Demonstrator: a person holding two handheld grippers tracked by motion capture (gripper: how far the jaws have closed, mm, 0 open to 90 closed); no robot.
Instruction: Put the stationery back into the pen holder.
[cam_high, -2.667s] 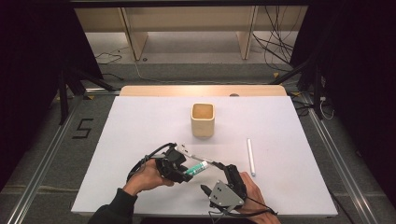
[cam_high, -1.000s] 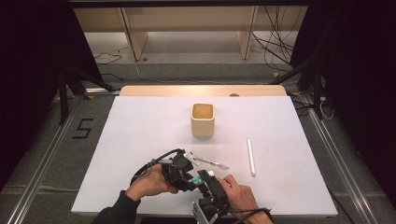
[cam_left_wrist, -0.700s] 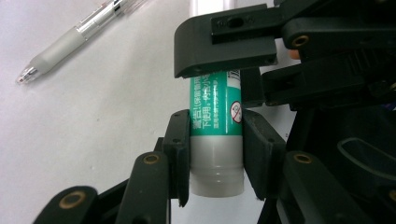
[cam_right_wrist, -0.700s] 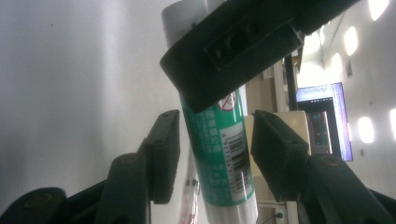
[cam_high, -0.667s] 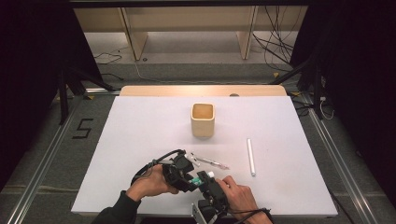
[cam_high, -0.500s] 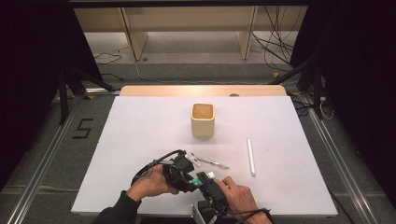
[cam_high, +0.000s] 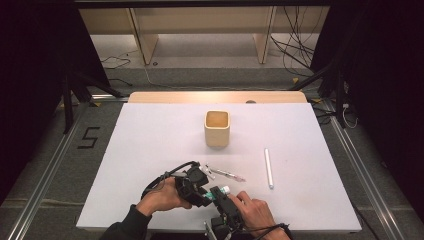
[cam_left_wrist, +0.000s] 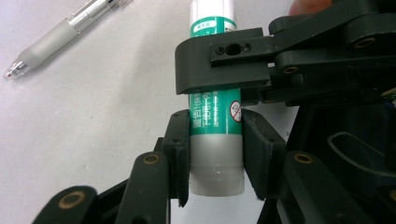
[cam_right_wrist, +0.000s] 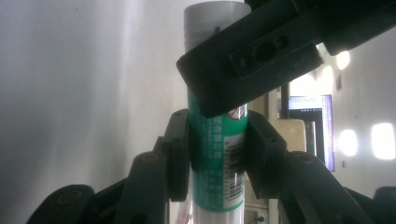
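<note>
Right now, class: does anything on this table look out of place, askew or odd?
Nothing looks spilled or damaged. The one unusual sight: both grippers, left gripper and right gripper, clamp the same green glue stick at once. A clear pen and white stick lie loose beside the upright cup.

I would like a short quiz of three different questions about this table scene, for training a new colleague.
1. True or false: both the left gripper and the right gripper clamp the green glue stick.
2. Which thing lies on the white mat nearest to the grippers? A) the clear pen B) the white stick C) the wooden cup
3. Fill in: the wooden cup stands ___ on the mat.

Key:
1. True; each gripper's pads press on the tube from both sides, and the right gripper's jaws have just been closing onto it.
2. A
3. upright
</note>
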